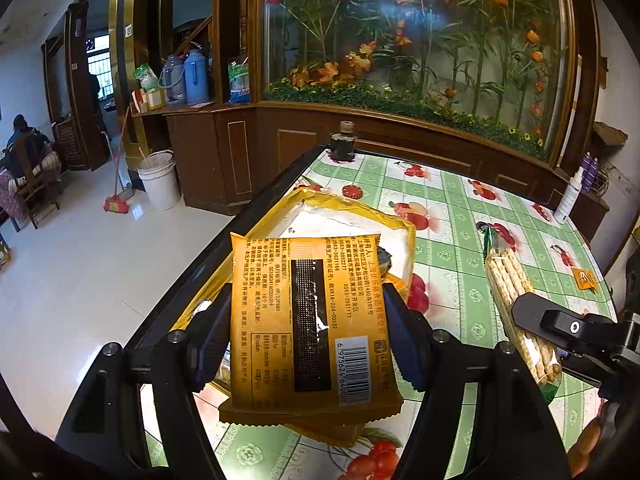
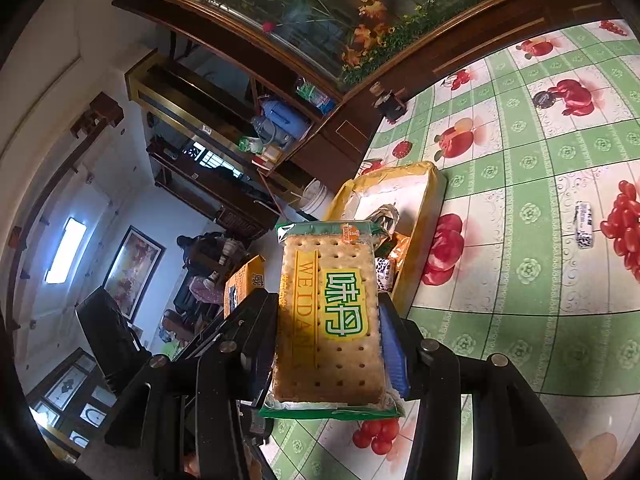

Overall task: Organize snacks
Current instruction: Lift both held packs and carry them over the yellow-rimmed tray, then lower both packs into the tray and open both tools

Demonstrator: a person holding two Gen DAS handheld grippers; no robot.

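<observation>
Holding snacks above the box

Gripping an orange snack packet (image 1: 308, 320), the left claw (image 1: 308, 332) hangs over the yellow-rimmed box (image 1: 360, 216) on the bench (image 1: 500, 200). The right claw (image 2: 328, 344) clamps a cracker pack (image 2: 332, 312) just beside that box.

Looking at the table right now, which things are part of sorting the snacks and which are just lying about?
Part of the job:
- orange snack packet, held in the left tongs
- cracker pack, held in the right tongs
- yellow box with snacks already in it
- small orange sachet and small wrapped sweet, loose on the table

Just lying about:
- dark jar
- spray bottle
</observation>
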